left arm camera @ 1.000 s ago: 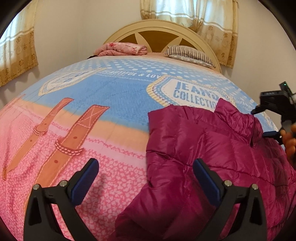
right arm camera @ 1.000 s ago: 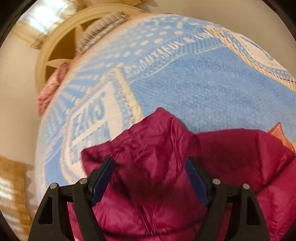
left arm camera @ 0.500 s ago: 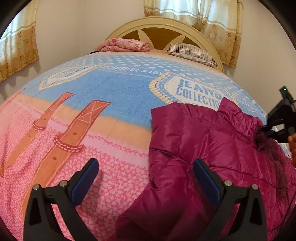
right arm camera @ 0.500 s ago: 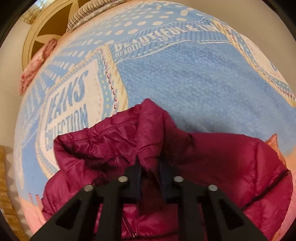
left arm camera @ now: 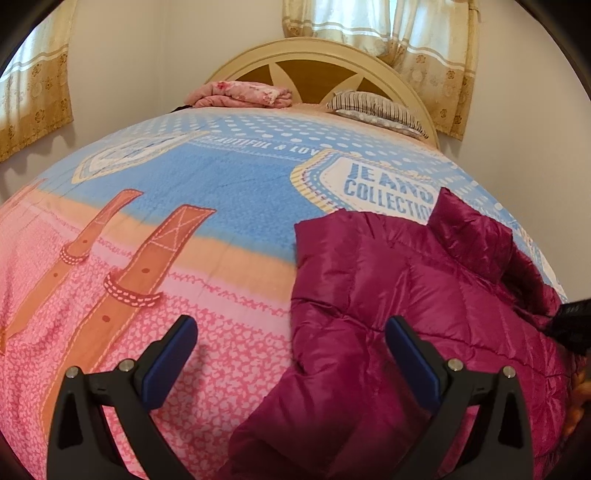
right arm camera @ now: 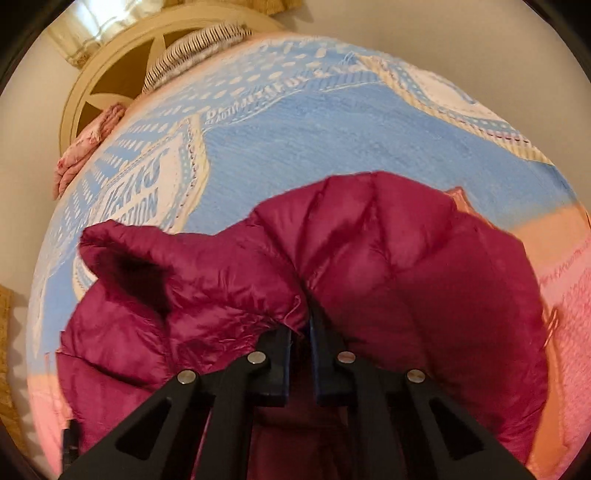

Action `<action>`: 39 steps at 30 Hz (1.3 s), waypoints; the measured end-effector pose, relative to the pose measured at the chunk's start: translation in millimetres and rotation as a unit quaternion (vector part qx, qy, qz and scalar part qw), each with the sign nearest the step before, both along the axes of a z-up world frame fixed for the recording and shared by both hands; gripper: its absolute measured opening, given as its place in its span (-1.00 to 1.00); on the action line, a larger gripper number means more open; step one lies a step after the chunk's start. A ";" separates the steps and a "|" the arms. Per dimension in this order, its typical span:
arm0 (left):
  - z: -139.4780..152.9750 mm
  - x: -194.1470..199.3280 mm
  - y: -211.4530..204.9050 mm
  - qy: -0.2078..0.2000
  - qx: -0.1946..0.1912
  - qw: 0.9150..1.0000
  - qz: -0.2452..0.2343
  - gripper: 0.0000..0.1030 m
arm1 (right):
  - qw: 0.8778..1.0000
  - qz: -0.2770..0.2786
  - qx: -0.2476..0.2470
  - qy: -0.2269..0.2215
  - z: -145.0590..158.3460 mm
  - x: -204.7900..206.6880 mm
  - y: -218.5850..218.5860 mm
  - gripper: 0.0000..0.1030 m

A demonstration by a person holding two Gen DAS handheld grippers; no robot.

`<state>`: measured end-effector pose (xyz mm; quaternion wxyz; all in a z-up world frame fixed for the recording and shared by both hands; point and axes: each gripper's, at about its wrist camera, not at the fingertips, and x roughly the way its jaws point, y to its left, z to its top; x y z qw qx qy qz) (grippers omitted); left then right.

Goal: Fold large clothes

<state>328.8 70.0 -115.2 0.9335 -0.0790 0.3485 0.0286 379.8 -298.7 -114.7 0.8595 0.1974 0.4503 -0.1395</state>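
magenta quilted fabric is pinched between the fingers of the right gripper (right arm camera: 301, 325), which are pressed nearly together on a seam edge of the one puffer jacket (right arm camera: 388, 266). the left gripper (left arm camera: 291, 354) has its blue-padded fingers (left arm camera: 170, 362) spread wide and holding nothing; the right-hand pad sits over the jacket's hem, the left-hand pad over bare cover. the jacket lies on the right side of the bed as the left wrist view shows it, collar toward the headboard. the bed cover (left arm camera: 221, 192) is one printed blanket, blue above and pink below, with two brown strap motifs. legible print: "je an", partly worn, over "collection", the last letter cut off by the jacket, on a white badge, and "beautiful & lov" on a band, the rest hidden. one cream headboard (left arm camera: 317, 51). one folded pink floral cloth (left arm camera: 240, 94). one striped pillow (left arm camera: 373, 105). two curtains, the nearer one (left arm camera: 388, 33) behind the headboard.
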 end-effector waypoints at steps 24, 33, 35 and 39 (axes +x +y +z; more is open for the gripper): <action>15.2 132.9 -190.5 0.105 0.120 0.983 -0.086 -0.23 | 0.990 -0.010 0.049 -0.133 -16.4 -30.3 -14.2 -0.85; 31.5 90.0 -138.3 0.087 0.009 0.994 -0.059 -0.64 | 0.990 -0.010 0.048 -0.131 -17.4 -30.3 -16.2 -0.85; 27.8 71.8 -126.5 0.085 -0.010 0.995 -0.049 -0.64 | 0.990 -0.010 0.045 -0.131 -17.3 -30.5 -16.0 -0.85; 7.9 61.9 -115.3 0.088 -0.028 0.995 -0.032 -0.64 | 0.991 -0.012 0.042 -0.130 -16.9 -29.8 -14.8 -0.85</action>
